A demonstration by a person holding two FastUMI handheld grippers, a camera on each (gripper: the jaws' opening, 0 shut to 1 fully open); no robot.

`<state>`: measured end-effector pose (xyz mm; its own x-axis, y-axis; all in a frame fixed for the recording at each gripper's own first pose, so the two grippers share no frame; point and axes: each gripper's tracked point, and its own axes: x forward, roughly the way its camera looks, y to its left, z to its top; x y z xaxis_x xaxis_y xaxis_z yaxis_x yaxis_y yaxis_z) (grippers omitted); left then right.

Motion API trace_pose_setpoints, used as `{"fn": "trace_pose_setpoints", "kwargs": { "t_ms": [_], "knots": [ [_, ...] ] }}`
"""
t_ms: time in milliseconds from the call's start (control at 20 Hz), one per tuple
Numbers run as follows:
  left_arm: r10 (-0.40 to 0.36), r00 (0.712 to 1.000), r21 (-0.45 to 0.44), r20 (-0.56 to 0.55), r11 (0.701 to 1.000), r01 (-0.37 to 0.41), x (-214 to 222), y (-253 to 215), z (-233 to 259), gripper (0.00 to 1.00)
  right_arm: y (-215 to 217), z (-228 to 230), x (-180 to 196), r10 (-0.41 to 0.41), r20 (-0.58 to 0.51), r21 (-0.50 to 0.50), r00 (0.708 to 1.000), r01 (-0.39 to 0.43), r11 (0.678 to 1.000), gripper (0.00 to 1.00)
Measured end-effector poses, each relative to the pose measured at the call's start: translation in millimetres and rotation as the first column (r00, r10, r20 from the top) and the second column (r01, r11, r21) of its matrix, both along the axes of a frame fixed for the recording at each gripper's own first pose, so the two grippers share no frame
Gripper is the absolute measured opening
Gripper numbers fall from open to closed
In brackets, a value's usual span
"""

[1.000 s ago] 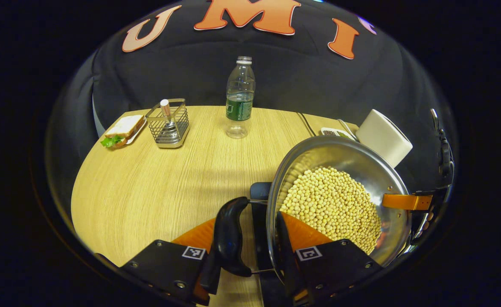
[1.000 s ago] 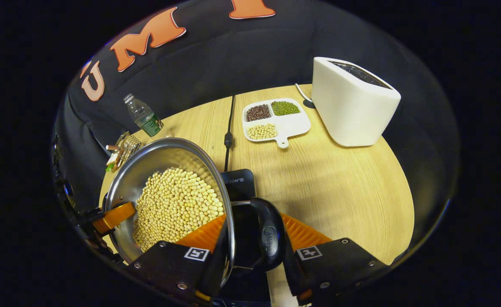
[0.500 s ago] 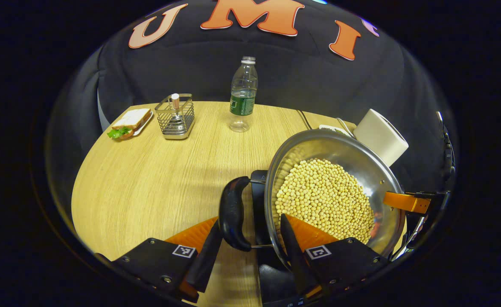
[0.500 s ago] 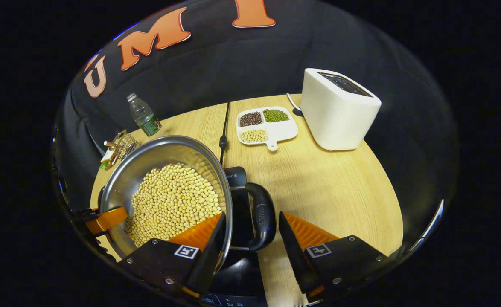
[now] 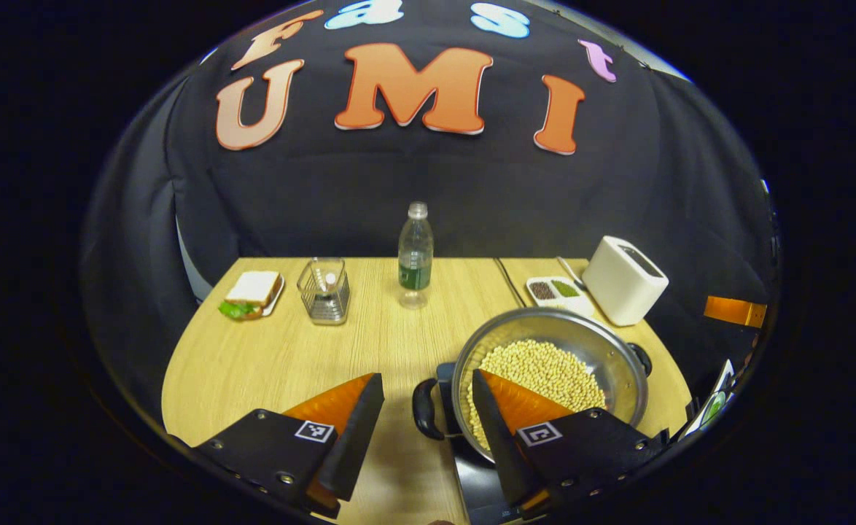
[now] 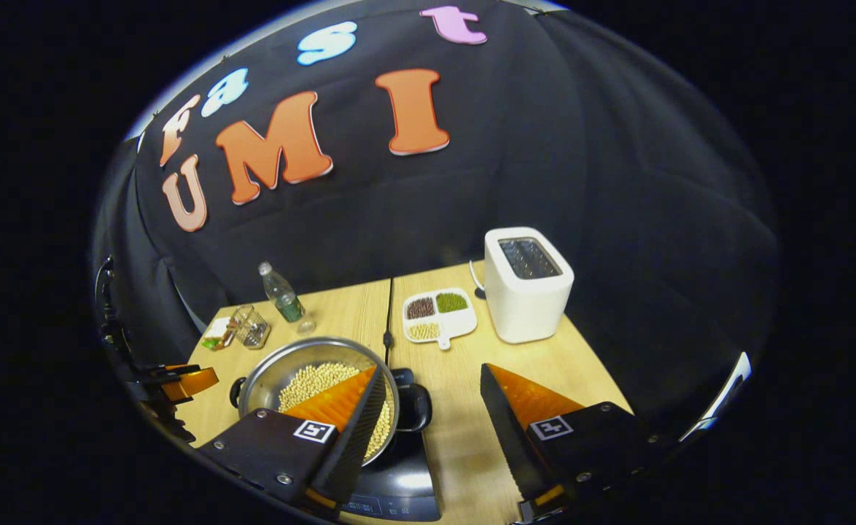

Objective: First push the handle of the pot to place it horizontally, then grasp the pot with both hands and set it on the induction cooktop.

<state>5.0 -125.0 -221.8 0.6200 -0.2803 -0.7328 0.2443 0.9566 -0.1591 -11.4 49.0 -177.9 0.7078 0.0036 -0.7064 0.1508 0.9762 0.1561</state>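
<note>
1. Pot [image 5: 552, 364] of pale beans sits on the induction cooktop [image 6: 399, 481], a black handle [image 5: 423, 408] sticking out level at each side.
2. Its handle-to-handle axis runs across the table [image 5: 267, 364], in line with the table's front edge.
3. Left gripper [image 5: 428, 423] hangs above the pot, jaws spread, holding nothing.
4. Right gripper [image 6: 428, 415] likewise, gaping and empty.
5. No writing on the pot is legible.

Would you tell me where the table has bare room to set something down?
The widest bare patch is the near-left table, bordered by the sandwich plate, wire basket and bottle behind and the pot to its right. A smaller patch lies in front of the toaster. It is crowded around the pot, cooktop and bean tray.
</note>
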Motion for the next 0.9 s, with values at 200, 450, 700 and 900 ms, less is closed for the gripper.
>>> {"fn": "trace_pose_setpoints", "kwargs": {
  "t_ms": [200,450,700,900],
  "knots": [
    [0.035,0.984,-0.055,0.172,0.998,-0.026,41,11,77,0.76,-30,62,5,-0.030,0.130,-0.054,0.991,0.037,0.998,0.82],
    [0.125,0.893,-0.143,0.431,0.987,-0.069,88,42,204,0.75,-37,151,19,-0.016,0.316,-0.093,0.949,0.048,0.994,0.83],
    [0.232,0.734,-0.181,0.638,0.972,-0.150,105,107,316,0.72,-16,243,38,0.044,0.523,-0.145,0.851,0.038,0.989,0.90],
    [0.274,0.609,-0.177,0.744,0.960,-0.215,98,150,376,0.71,7,281,50,0.076,0.603,-0.161,0.794,0.027,0.987,0.98]
  ]
}}
